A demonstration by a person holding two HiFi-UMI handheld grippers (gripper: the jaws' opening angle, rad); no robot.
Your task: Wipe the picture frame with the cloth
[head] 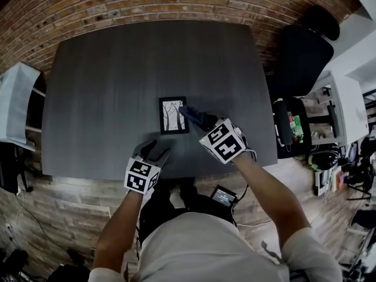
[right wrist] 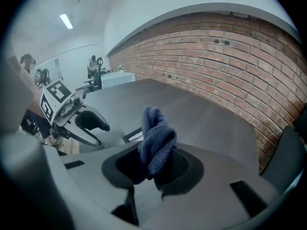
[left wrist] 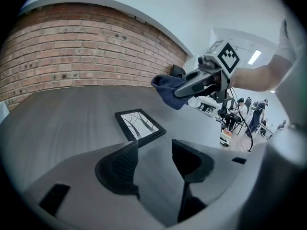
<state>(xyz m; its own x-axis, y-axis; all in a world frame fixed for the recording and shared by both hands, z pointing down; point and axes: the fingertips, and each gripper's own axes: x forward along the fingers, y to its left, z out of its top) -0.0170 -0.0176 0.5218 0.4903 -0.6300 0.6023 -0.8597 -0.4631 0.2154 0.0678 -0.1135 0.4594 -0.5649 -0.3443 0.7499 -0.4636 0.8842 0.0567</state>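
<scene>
A small black picture frame (head: 173, 114) with a tree print lies flat on the dark grey table (head: 117, 81), near the front middle. It also shows as the picture frame (left wrist: 139, 125) just beyond my left jaws. My right gripper (head: 194, 117) is shut on a dark blue cloth (right wrist: 156, 143), and the cloth (left wrist: 168, 90) hangs just above the frame's right edge. My left gripper (head: 157, 151) stands open near the table's front edge, short of the frame, with nothing between its fingers (left wrist: 120, 166).
A red brick wall (head: 147, 4) runs behind the table. A black office chair (head: 299, 57) stands at the right rear corner. A white shelf unit (head: 17, 104) is at the left. Bags and cables lie on the wooden floor at the right.
</scene>
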